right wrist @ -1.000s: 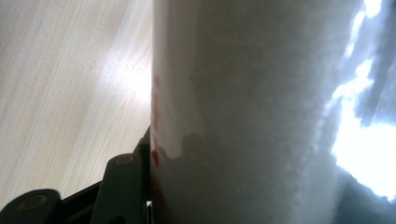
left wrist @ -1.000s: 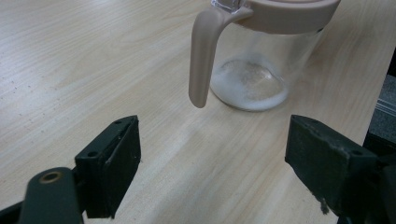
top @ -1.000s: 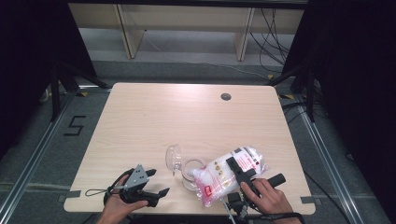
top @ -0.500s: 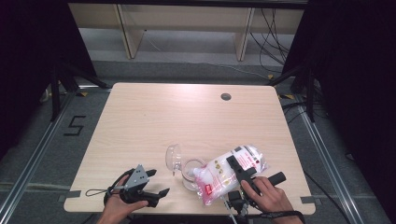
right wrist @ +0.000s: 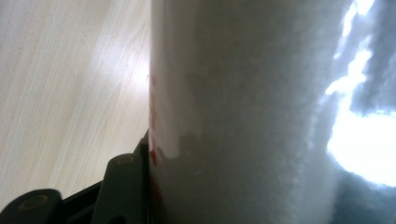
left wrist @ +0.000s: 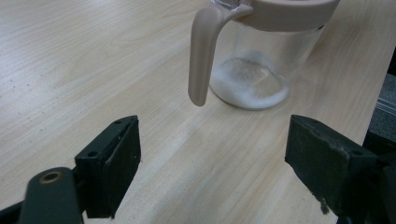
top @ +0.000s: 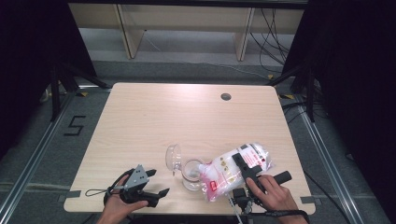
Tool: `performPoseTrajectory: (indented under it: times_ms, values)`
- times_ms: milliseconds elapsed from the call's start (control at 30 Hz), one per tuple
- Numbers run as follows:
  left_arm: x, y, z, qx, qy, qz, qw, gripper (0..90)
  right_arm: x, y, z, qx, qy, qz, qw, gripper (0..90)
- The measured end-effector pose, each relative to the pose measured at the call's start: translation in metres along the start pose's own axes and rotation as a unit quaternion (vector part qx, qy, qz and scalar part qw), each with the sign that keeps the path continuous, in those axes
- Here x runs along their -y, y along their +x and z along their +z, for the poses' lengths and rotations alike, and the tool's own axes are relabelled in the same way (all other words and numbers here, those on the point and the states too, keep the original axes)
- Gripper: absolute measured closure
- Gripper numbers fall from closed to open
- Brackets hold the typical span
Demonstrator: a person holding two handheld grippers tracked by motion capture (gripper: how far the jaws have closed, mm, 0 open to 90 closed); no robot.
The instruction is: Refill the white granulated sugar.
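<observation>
The left gripper [top: 156, 184] is held low over the near left part of the table [top: 154, 121], gripped from behind by the left hand [top: 119, 207], its jaws spread wide with nothing between them and pointed toward the right. Ahead of those jaws, a little apart from them, a glass jar [left wrist: 261, 60] with a beige rim and a beige handle [left wrist: 203, 56] is seen standing upright, a thin layer of white grains lying on its bottom. Just behind the jar in the high view a clear lid [top: 173, 156] is seen tilted on the table. Further right, the right gripper [top: 243, 169] is held by the right hand [top: 275, 196] and is pinching a clear bag of white grains [top: 233, 170], which is tipped with its lower corner at the jar's mouth. Red printing is carried on the bag, but it cannot be read. In the right gripper view the bag's side is pressed against the left jaw.
</observation>
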State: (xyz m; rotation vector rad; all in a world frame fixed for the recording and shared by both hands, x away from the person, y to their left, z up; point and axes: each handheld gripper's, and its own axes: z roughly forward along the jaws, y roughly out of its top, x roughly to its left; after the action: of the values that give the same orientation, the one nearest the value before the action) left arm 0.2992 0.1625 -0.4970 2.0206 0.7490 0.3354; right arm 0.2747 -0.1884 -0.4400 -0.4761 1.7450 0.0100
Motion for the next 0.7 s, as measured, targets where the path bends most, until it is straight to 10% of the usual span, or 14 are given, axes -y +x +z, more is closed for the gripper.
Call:
performPoseTrajectory:
  times_ms: [700]
  values:
    - [0.0001, -0.0001, 0.0002, 0.001, 0.000, 0.000, 1.0000, 18.0, 0.0029, -0.0021, -0.0026, -0.001, 0.000, -0.012, 0.9999, 50.3]
